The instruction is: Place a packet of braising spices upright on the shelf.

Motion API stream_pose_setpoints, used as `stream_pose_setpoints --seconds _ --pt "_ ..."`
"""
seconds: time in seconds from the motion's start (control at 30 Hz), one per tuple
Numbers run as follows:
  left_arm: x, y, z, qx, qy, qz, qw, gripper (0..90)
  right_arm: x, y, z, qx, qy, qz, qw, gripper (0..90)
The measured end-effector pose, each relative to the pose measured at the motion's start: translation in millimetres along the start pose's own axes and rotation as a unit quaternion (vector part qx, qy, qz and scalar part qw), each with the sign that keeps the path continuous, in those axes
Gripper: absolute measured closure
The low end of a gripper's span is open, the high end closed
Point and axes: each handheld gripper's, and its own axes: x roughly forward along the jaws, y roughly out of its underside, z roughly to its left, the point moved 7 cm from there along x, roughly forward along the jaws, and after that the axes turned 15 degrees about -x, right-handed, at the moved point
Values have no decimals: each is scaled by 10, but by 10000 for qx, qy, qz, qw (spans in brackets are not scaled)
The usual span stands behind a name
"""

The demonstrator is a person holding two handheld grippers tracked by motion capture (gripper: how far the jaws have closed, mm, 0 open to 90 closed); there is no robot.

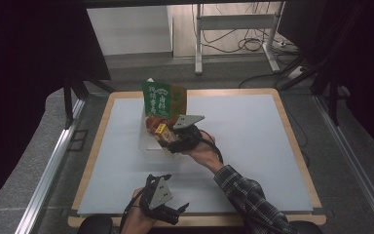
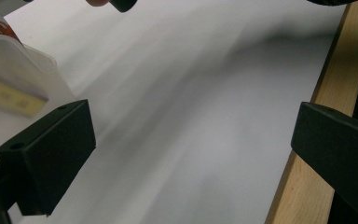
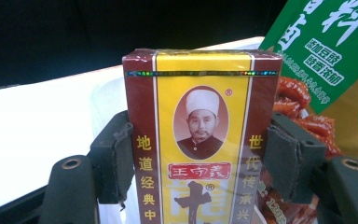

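Right gripper view: right gripper (image 3: 200, 154) clamps a yellow-and-maroon box (image 3: 200, 135) by its sides, over the clear container (image 1: 148, 141) | green packet (image 1: 161, 100) stands just behind | left gripper (image 1: 168, 210) spread wide, holding nothing, near the table's (image 1: 253, 146) front edge

Yellow box (image 3: 200, 140) between fingers (image 3: 114, 156)

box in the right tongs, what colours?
Yellow front panel with dark red side bands on the box, clearest in the right gripper view.
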Motion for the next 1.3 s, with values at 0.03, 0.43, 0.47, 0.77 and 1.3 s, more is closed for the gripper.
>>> stream_pose_setpoints --seconds 0.03,0.43,0.47,0.77,1.3 --pt "0 0 -2 5 4 1 10000 0 -9 6 -1 34 6 5 10000 327" --pt "7 2 -5 9 9 5 10000 0 -74 60 -12 227 -4 122 9997 330" --pt "7 2 -6 12 9 7 10000 0 -78 67 -13 246 -6 132 9996 330" --pt "12 4 -11 40 5 23 10000 0 -165 121 -48 444 -105 133 9989 325" --pt "7 0 -6 14 -2 -3 10000 0 -227 19 -83 189 -143 263 9994 141"
